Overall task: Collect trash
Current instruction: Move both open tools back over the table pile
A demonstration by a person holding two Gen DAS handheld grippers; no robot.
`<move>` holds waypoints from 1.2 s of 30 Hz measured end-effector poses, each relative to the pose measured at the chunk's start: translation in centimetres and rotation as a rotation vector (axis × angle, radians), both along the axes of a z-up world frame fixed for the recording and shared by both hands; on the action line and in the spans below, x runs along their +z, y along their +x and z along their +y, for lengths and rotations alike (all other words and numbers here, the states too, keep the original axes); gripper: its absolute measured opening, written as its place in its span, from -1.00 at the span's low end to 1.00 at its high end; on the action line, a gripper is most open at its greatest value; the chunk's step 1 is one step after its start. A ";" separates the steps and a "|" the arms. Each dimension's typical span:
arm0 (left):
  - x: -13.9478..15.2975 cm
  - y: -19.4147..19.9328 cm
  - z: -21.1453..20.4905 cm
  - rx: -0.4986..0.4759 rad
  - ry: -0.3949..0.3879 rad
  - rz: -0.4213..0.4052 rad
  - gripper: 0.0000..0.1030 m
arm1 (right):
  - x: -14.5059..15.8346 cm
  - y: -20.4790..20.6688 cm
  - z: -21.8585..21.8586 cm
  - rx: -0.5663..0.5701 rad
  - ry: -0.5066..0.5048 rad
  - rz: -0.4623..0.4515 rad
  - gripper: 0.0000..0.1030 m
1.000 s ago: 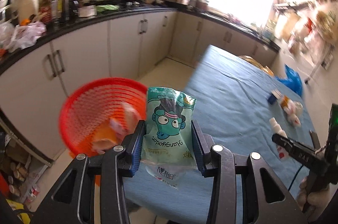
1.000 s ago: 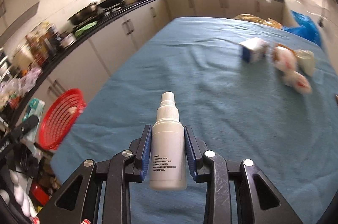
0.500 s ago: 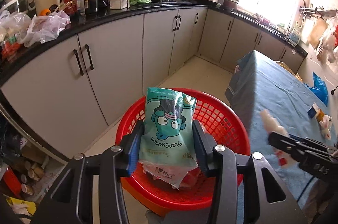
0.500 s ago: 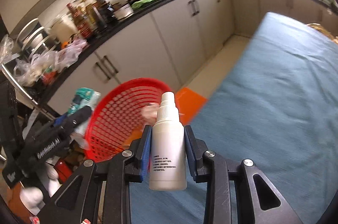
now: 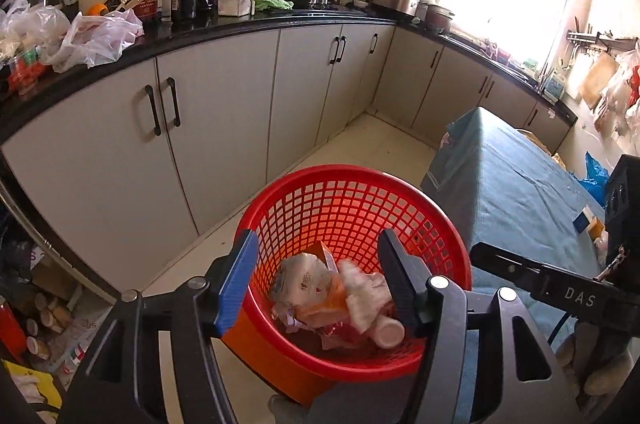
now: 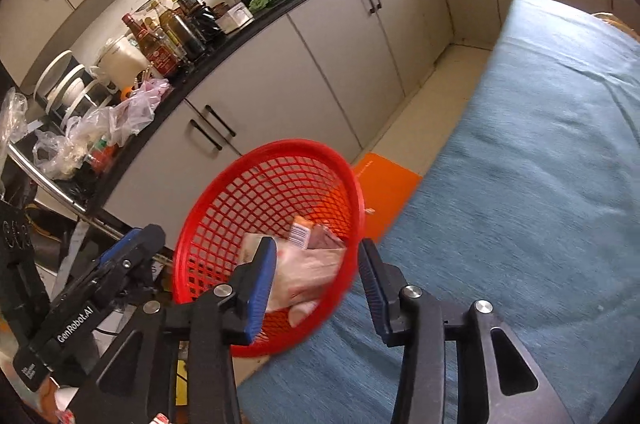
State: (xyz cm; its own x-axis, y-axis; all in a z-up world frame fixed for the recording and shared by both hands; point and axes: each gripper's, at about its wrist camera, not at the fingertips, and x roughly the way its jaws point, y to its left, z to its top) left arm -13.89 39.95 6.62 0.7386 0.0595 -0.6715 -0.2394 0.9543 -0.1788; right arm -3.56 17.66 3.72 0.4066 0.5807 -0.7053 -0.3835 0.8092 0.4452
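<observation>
Trash (image 5: 340, 288) in basket (image 5: 352, 191), seemingly beside table (image 5: 512, 191).

The red basket (image 5: 352, 207) is glossy plastic lattice. Crumpled paper and film wrappers (image 5: 320, 284) lie inside. The table cover (image 6: 540, 183) is matt blue cloth. The far countertop (image 5: 224, 27) is polished black; cabinet doors (image 5: 224, 111) look smooth, matt.

We see the blue-clothed table (image 6: 540, 183) right of our tongs, a small box (image 5: 585, 220) on its far end.
</observation>
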 end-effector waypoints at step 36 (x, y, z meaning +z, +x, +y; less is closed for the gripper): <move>2.5 -4.8 -11.6 -0.066 0.186 -0.055 0.34 | 2.1 -8.2 -14.9 -0.246 -0.183 -0.143 0.27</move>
State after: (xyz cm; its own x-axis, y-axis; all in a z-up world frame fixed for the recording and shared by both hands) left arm -18.73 28.39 9.15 0.7802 0.1292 -0.6121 -0.1703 0.9853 -0.0091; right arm -11.73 2.73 5.82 0.6212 0.3218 -0.7145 -0.2153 0.9468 0.2393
